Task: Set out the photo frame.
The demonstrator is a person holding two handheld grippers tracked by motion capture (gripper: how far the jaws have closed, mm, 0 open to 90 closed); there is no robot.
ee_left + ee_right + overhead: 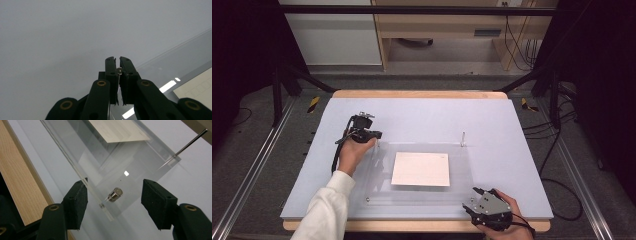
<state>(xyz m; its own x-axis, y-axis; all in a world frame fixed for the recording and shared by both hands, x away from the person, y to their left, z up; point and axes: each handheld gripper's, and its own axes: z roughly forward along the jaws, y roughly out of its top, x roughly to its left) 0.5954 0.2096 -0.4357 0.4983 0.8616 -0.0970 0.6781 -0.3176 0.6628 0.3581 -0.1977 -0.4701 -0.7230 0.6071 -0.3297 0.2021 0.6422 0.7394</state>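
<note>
Clear acrylic plate (422,197), judged stiff, slick, scratch-prone: left tool (117,72) clenched on a small pin (120,71); right tool (113,202) released, straddling corner standoff (115,194)

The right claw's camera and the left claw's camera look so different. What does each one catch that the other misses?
The right one looks past open jaws at a short metal stud standing in a corner of the clear plastic sheet, a thin metal rod at another corner, and the wooden table edge. The left one shows jaws pinched on a small metal pin. Both catch the clear sheet, the white paper under it, and the pale blue mat.
</note>
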